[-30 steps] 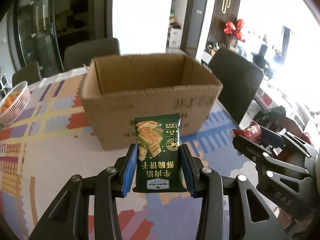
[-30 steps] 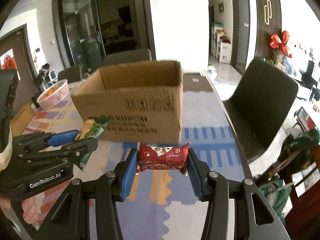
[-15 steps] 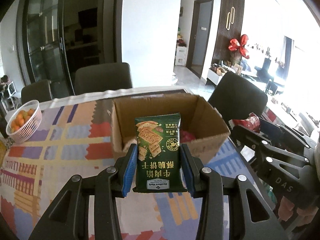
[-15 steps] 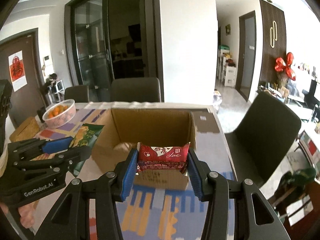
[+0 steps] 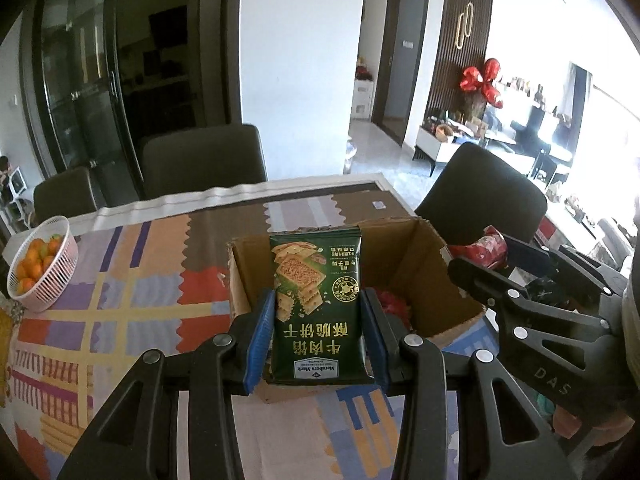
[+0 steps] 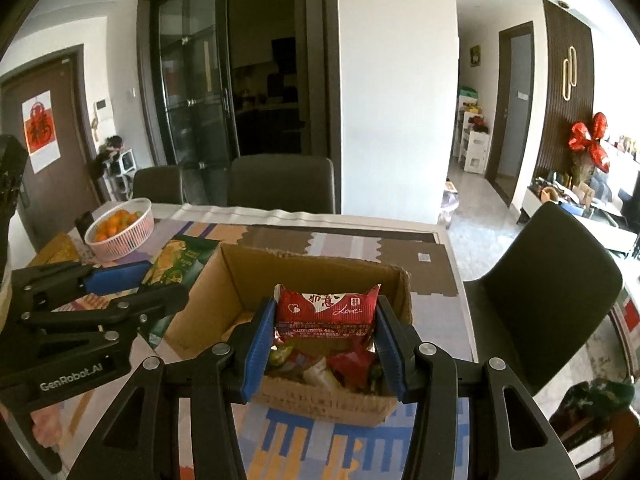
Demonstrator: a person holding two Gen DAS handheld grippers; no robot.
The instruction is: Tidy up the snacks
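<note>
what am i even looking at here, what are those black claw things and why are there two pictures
The black claws are two hand-held grippers with blue pads, one in each of a person's hands; no robot arm is involved. Each picture comes from a wide-angle camera on one gripper, looking along its fingers. The left gripper is clamped on a green cracker packet; the right gripper is clamped on a red snack packet. Both are above an open cardboard box with snacks already inside. It sits on a table with a colourful cloth, near a basket of oranges.

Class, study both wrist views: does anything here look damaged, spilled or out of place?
Only the cardboard box: its top flaps are missing and its rim is ragged. Inside, wrapped snacks lie in a loose jumble. Nothing has spilled on the table.
</note>
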